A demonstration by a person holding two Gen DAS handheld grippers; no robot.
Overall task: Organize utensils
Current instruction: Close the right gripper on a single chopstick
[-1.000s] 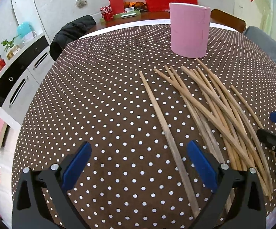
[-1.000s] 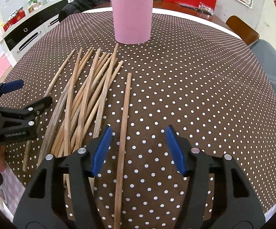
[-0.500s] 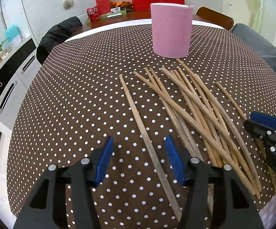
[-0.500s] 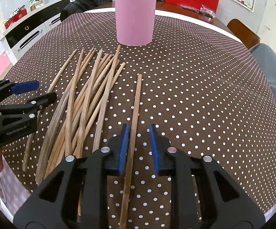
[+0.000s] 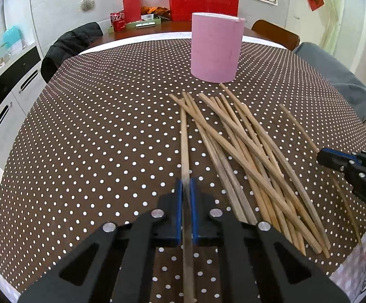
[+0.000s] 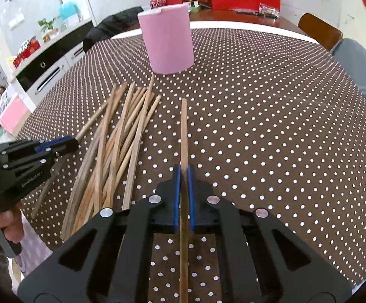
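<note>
Here, each claw (image 5: 186,189) (image 6: 183,176) hides clamped chopstick's (image 5: 184,139) (image 6: 183,131) midsection.

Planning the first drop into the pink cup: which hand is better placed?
Probably right: the right gripper holds a free chopstick apart from the pile; the left gripper's stick crosses others.

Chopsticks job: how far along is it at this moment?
Early. Nothing looks stowed: no chopstick shows above the pink holder. In hand: the left gripper and right gripper are each shut on a single chopstick. Left: the loose pile on the dotted tablecloth.
</note>
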